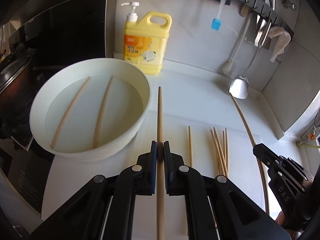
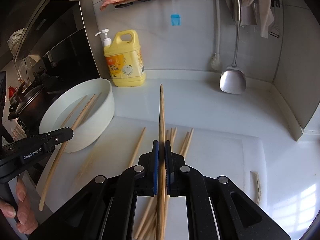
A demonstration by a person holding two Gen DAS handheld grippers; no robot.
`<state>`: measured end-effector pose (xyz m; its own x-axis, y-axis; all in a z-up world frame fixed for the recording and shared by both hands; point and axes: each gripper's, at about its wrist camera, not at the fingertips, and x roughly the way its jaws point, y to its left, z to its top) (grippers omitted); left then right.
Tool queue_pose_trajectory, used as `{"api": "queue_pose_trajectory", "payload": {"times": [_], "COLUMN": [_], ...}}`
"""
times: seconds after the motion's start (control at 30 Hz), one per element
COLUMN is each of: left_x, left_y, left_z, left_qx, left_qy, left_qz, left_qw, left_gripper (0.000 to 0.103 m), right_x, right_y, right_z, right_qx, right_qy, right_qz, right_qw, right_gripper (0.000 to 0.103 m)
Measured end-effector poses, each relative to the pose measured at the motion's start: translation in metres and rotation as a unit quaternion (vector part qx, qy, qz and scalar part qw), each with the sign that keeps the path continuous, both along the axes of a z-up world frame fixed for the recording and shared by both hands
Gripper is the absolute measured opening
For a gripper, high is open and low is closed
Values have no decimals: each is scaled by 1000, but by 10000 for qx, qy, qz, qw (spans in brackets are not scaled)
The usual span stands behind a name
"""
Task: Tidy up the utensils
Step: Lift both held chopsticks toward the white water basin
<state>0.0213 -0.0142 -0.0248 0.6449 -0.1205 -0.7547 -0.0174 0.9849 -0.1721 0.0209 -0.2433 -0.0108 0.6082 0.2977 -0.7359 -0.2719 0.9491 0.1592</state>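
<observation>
Here each gripper's jaws grasp one chopstick [image 1: 160,120]; two more lie in the basin [image 1: 40,108].

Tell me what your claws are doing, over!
Left gripper shut on one chopstick. Right gripper shut on another. Basin holds two. Nothing blocking.

Matt wooden chopsticks [image 1: 220,156], apparently plastic basin [image 1: 40,108]
</observation>
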Motion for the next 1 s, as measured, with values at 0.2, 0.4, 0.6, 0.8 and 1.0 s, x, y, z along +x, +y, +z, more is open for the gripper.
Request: {"api": "queue_pose_trajectory", "payload": {"times": [0.2,0.4,0.6,0.8,1.0], "left_x": [27,65,96,117,131], "left_y": [59,125,169,191,199], "left_z": [19,20,2,-25,-48], "left_qx": [89,176,203,180,116], "left_qy": [-130,-36,175,458,698], "left_qz": [74,29,-34,-154,-248], "left_qw": [9998,9998,9996,9987,9972], "left_gripper": [7,7,7,7,7], "right_x": [25,62,93,114,133], "right_y": [70,148,211,251,272], "right_z": [25,32,17,-14,-43], "right_qx": [172,300,424,519,524], "right_qy": [-106,-47,193,659,1204], "right_qz": [172,254,305,315,281], "right_qw": [9996,9992,9984,9960,9909], "right_gripper": [6,6,6,6,6]}}
